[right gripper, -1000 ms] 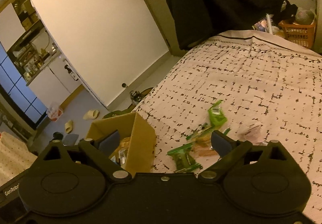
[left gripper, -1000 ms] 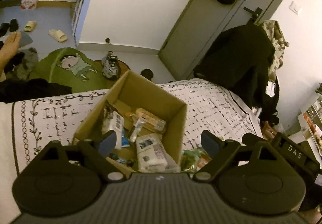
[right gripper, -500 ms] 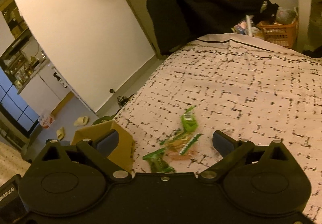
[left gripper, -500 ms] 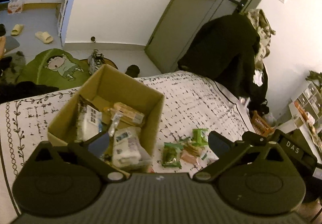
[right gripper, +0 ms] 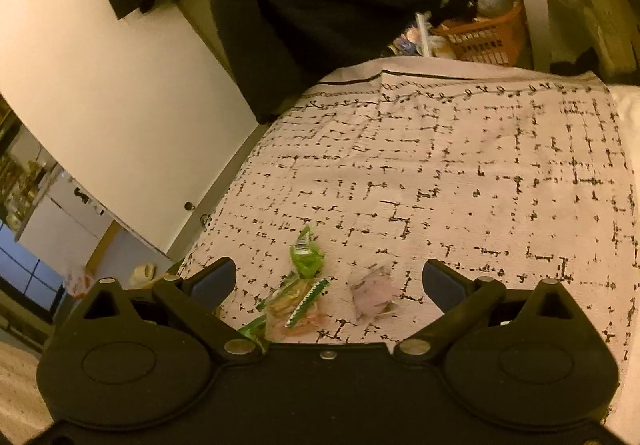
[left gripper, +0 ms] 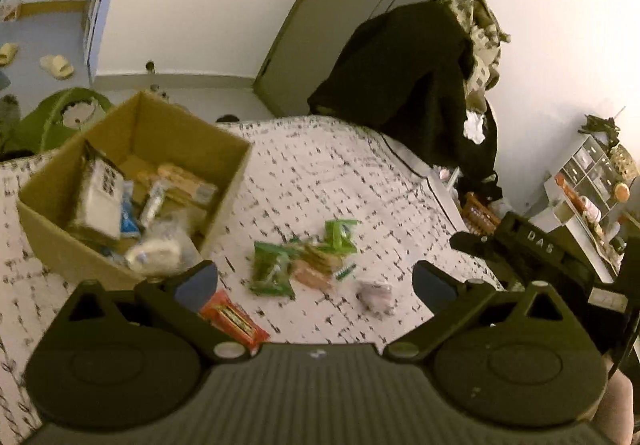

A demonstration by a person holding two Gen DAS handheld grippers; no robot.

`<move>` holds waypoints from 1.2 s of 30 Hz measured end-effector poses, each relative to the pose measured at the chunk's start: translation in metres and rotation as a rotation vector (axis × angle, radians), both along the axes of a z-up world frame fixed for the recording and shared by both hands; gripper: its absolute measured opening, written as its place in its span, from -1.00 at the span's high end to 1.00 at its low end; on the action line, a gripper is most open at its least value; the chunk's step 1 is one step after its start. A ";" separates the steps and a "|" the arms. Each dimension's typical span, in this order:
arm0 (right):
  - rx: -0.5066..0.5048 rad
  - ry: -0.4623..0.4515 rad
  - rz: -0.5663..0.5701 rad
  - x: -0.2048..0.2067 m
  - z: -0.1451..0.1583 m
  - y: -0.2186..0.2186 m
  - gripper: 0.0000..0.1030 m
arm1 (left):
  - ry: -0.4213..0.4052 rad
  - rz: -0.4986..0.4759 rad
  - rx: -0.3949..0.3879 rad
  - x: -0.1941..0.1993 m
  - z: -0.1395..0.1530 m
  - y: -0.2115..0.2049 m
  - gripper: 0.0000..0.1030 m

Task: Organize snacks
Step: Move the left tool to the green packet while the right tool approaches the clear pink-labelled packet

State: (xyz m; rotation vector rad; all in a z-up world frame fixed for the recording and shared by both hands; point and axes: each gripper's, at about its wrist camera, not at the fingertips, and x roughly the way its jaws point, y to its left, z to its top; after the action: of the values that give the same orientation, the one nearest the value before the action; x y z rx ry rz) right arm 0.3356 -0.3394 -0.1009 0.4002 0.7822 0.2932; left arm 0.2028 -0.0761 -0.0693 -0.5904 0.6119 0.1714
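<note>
- At the bottom of the left wrist view, the left gripper (left gripper: 315, 280) is hanging over the bed with its two fingers spread wide and nothing between them.
- At the bottom of the right wrist view, the right gripper (right gripper: 329, 276) is also standing wide open and holding nothing.
- Just past the left finger, low in the left view, a red snack pack (left gripper: 234, 319) is lying on the bed cover (left gripper: 328, 173).
- Near the middle of that view, green snack packs (left gripper: 272, 273) and a pale wrapped snack (left gripper: 374, 295) are lying close together.
- At the middle left, a cardboard box (left gripper: 224, 173) is sitting on the bed with more snacks inside.
- At the upper right, a dark coat (left gripper: 404, 69) is hanging by the door (left gripper: 340, 13).
</note>
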 end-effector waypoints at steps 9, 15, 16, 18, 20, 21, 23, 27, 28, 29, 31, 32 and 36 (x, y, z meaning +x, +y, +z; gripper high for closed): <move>0.031 0.079 -0.021 0.019 -0.024 -0.004 -0.63 | 0.001 0.018 -0.030 0.028 -0.025 -0.008 -0.82; 0.016 0.132 -0.039 0.033 -0.043 -0.004 -0.25 | 0.019 0.037 -0.016 0.050 -0.044 -0.010 -0.09; 0.013 0.134 -0.040 0.034 -0.044 -0.003 -0.24 | 0.024 0.037 -0.026 0.054 -0.049 -0.009 -0.03; 0.004 0.134 -0.023 0.037 -0.047 -0.001 -0.23 | 0.043 0.052 -0.018 0.061 -0.059 -0.008 0.00; -0.012 0.142 -0.013 0.039 -0.052 0.003 -0.22 | 0.054 0.070 0.020 0.066 -0.066 -0.008 0.00; -0.018 0.145 -0.007 0.041 -0.054 0.005 -0.20 | 0.056 0.077 0.029 0.068 -0.069 -0.008 0.00; -0.031 0.152 0.007 0.045 -0.058 0.009 -0.17 | 0.067 0.090 0.041 0.073 -0.077 -0.008 0.00; -0.078 0.165 0.017 0.051 -0.066 0.016 -0.14 | 0.071 0.096 0.037 0.085 -0.090 -0.007 0.00; -0.084 0.168 0.021 0.052 -0.068 0.017 -0.13 | 0.075 0.097 0.042 0.087 -0.092 -0.007 0.00; -0.089 0.174 0.025 0.054 -0.071 0.019 -0.11 | 0.078 0.099 0.049 0.090 -0.094 -0.007 0.00; -0.104 0.185 0.030 0.057 -0.076 0.022 -0.09 | 0.082 0.104 0.056 0.094 -0.099 -0.006 0.01; -0.119 0.188 0.033 0.058 -0.079 0.025 -0.09 | 0.086 0.109 0.057 0.095 -0.101 -0.005 0.05; -0.145 0.187 0.053 0.061 -0.084 0.033 -0.01 | 0.091 0.124 0.062 0.099 -0.110 -0.006 0.06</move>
State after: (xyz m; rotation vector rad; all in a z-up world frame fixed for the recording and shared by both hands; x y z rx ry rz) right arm 0.3969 -0.3066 -0.1848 0.2726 0.9924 0.2483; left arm 0.3020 -0.0820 -0.1792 -0.5627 0.6557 0.3341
